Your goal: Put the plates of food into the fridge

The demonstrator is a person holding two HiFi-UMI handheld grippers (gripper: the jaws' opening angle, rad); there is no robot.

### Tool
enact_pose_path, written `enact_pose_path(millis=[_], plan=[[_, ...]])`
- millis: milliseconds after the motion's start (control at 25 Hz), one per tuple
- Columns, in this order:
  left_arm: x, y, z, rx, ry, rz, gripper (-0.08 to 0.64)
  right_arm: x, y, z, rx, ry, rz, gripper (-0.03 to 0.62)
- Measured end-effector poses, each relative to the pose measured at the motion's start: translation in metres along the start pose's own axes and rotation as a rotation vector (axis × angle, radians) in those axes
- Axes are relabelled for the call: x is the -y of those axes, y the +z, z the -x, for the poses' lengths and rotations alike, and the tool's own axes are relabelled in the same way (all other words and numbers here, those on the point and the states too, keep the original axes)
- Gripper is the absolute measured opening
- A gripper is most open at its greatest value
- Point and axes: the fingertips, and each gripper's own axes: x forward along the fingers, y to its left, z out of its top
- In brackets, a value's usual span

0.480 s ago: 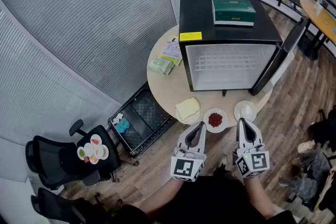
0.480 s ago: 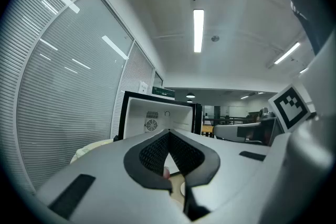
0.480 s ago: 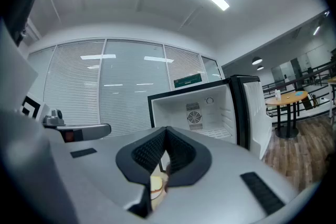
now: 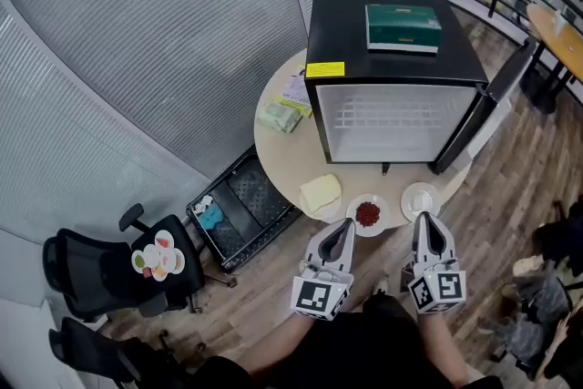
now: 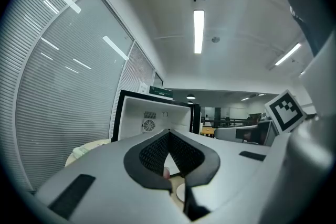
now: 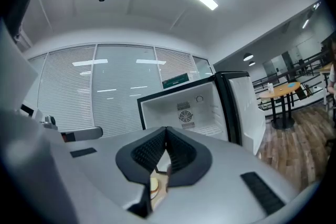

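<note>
head view. round table: carries a black fridge, door swung open to the right, white interior bare. on the fridge top, a green box; on its front upper left corner, a yellow label. left of the fridge, a green packet and a leaflet. at the near table edge, left to right: a pale yellow item, a plate of red food, a white plate; all three outside the fridge. left gripper: level, tips near the plate of red food. right gripper: level, tips near the white plate. on the floor left of the table, a black crate and an office chair bearing a small dish of coloured pieces.

left gripper view. jaws together, nothing between them; the open fridge straight ahead. a pale round edge below the jaws, possibly a plate, too little shown to tell. the right gripper's marker cube at right.

right gripper view. jaws together, nothing held; the open fridge ahead, its door to the right; a wooden table far right.
</note>
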Motion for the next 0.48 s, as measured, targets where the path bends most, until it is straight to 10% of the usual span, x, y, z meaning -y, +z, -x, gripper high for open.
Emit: enact_pose_path(millis=[480], plan=[[0.038,-0.015,-0.029,0.005,0.122,0.002,0.005,0.103,-0.057,0.009,-0.104,-0.021,-0.127,0.006]])
